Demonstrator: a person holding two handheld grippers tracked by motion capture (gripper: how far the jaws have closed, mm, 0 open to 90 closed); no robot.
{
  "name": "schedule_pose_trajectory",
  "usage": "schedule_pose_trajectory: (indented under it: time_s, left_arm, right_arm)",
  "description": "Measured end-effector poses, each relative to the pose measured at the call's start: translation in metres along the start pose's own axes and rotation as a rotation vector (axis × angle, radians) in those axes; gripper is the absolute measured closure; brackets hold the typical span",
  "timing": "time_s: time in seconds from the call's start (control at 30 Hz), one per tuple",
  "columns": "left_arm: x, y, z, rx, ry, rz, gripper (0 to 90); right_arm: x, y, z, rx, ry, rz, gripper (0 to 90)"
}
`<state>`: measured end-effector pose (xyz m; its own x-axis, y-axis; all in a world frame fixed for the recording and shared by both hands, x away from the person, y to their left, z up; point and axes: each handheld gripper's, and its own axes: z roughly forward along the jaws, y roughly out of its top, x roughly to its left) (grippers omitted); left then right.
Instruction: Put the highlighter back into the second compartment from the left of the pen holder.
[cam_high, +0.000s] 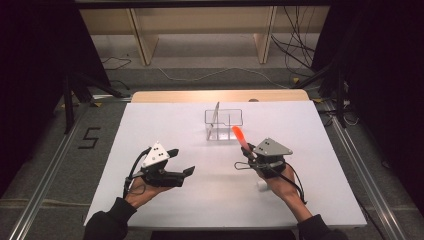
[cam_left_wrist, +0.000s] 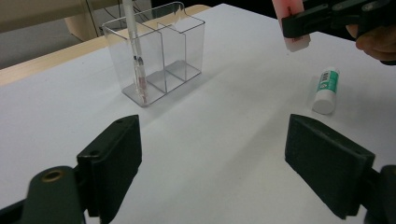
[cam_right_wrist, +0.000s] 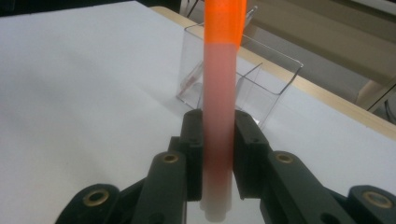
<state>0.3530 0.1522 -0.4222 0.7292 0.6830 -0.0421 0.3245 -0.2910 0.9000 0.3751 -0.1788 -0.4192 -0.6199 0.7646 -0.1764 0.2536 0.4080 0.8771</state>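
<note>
My right gripper (cam_high: 248, 150) (cam_right_wrist: 218, 135) is shut on an orange-capped highlighter (cam_high: 240, 136) (cam_right_wrist: 219, 102), cap end raised and tilted toward the clear organizer (cam_high: 223, 124) (cam_right_wrist: 252, 79). That clear plastic organizer (cam_left_wrist: 159, 51) has compartments; a thin pen (cam_left_wrist: 136, 51) stands in its left one. In the left gripper view the highlighter's pale end (cam_left_wrist: 293, 23) shows at top right, clamped in the other gripper. My left gripper (cam_high: 181, 162) (cam_left_wrist: 224, 158) stands open over bare table at the left, nothing between its jaws.
A white glue stick with a green label (cam_left_wrist: 325, 88) (cam_high: 262, 185) lies on the white table (cam_high: 200, 200) near my right hand. A wooden strip edges the table's far side, with shelving and cables beyond.
</note>
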Motion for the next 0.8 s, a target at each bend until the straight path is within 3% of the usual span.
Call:
schedule_pose_trajectory:
  time_s: [0.2,0.4,0.5,0.8]
  left_arm:
    - [0.003,-0.004,-0.005,-0.025,0.014,-0.032,17.4]
    - [0.006,-0.007,-0.007,-0.017,0.037,-0.014,17.0]
    - [0.006,-0.008,-0.009,-0.027,0.035,-0.024,17.0]
    - [0.007,-0.009,-0.013,-0.045,0.034,-0.043,17.0]
  right_arm:
    - [-0.008,0.008,0.008,-0.025,0.024,0.101,76.7]
    - [-0.013,0.016,0.022,-0.036,0.035,0.151,76.7]
    - [-0.018,0.021,0.027,-0.06,0.043,0.205,76.6]
    - [-0.028,0.033,0.041,-0.065,0.022,0.237,76.7]
